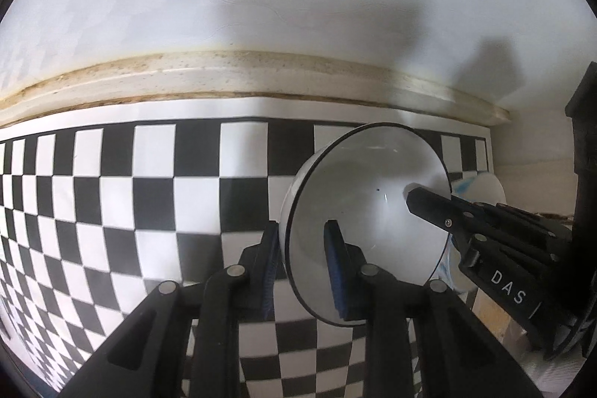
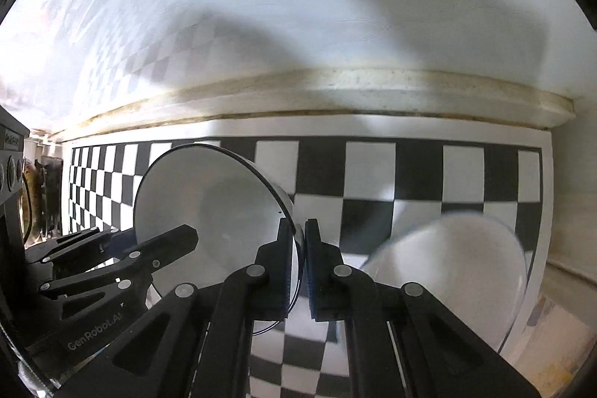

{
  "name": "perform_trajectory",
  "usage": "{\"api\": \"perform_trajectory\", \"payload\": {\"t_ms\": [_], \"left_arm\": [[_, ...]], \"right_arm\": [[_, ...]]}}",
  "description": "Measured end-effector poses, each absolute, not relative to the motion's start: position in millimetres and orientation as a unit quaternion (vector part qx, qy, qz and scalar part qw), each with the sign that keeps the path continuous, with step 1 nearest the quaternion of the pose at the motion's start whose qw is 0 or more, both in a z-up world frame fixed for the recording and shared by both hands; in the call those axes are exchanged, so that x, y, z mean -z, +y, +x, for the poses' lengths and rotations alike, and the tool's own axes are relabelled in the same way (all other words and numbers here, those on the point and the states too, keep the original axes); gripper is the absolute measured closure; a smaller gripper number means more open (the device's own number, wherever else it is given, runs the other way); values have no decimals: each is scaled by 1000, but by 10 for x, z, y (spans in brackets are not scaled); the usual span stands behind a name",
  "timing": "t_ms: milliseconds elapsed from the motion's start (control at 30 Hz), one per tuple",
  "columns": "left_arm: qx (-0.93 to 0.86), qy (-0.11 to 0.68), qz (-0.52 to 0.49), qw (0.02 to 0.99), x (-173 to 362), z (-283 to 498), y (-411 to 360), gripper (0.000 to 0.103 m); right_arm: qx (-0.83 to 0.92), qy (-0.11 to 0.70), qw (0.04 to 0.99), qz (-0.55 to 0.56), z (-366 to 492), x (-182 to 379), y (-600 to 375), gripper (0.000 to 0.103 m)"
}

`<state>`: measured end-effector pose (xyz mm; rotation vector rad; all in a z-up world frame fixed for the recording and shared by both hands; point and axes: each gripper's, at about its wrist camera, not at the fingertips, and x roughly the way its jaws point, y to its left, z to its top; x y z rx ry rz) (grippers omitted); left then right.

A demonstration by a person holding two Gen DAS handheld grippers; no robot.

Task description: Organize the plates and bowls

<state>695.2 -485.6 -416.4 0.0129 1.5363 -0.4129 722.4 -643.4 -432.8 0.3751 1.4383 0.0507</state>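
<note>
A white bowl with a thin black rim is held tilted on its side above the checkered mat. My left gripper is shut on its left rim, one pad inside and one outside. My right gripper is shut on the opposite rim of the same bowl. The right gripper's fingers reach into the bowl from the right in the left wrist view. A second pale bowl or plate with blue marks lies low at the right, blurred; it also shows behind the held bowl.
A black-and-white checkered mat covers the counter up to a stained cream ledge and a white wall. A dark appliance stands at the far left of the right wrist view. The mat's right edge is close by.
</note>
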Motion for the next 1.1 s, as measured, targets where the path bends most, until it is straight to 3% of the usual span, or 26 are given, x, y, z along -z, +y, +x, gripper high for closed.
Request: {"api": "perform_trajectory", "payload": {"t_ms": [633,1100], "left_arm": [[233,669,48,704,3461,6047,-4495,81],[295,665,104,678,3314,5104,-4400,81]], "right_arm": [[-4,628,746,221,5867,3639,-6295,95],[36,629,732,260,4403,3554,-5931,95]]}}
